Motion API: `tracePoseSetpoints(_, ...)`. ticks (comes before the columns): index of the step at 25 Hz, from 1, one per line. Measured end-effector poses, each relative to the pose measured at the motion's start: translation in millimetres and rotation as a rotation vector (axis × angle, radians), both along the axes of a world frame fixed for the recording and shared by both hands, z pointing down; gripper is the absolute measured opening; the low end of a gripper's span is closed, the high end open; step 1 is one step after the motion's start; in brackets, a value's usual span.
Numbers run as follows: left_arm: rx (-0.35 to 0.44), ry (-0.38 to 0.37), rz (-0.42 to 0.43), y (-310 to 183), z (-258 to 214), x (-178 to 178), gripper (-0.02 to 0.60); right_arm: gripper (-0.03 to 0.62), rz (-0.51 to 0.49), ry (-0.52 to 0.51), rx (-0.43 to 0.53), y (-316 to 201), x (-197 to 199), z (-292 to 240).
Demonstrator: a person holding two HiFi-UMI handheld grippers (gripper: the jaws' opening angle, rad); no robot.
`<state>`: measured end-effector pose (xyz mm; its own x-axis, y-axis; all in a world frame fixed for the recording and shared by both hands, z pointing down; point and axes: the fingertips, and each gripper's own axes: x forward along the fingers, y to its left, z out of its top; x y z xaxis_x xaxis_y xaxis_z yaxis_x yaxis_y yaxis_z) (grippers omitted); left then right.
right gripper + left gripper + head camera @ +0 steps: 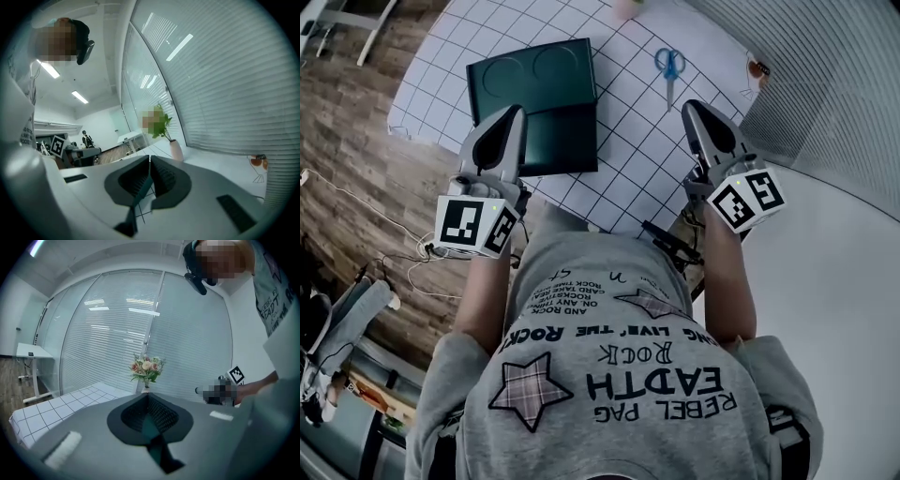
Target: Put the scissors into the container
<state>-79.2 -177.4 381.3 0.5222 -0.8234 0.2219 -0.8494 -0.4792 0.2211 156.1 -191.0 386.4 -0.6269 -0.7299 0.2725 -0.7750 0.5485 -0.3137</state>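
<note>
The blue-handled scissors point(669, 67) are lying on the grid-patterned tablecloth point(628, 150) at its far right, well apart from the dark green container point(539, 94) sitting at the left. The left gripper point(512, 114) is hovering by the container's near left corner, its jaws pressed together and empty. The right gripper point(691, 106) is hovering nearer the scissors, its jaws likewise closed on nothing.

Scissors point(669, 66) 1, container point(534, 103) 1, flower vase point(146, 370) 1, left tongs point(517, 114) plus right tongs point(693, 110) = 2
</note>
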Motion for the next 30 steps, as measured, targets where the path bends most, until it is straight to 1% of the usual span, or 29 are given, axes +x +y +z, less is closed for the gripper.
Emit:
tracePoseSetpoints(13,-0.033,0.000,0.005,-13.4,17.5,1.7,0.002,0.017,0.110,0.120,-0.115,-53.2,20.3,71.9)
tracePoseSetpoints(22,-0.042,0.000,0.008,-22.1,25.8,3.4,0.002,0.017,0.156,0.170,-0.181,-82.1,29.3,116.8)
tracePoseSetpoints(26,-0.050,0.002,0.010,-25.9,31.0,5.2,0.002,0.017,0.155,0.212,-0.227,-91.2,29.8,146.2)
tracePoseSetpoints(30,-0.062,0.001,0.017,-26.7,37.3,8.3,0.002,0.017,0.188,0.248,-0.246,-102.2,36.8,163.6)
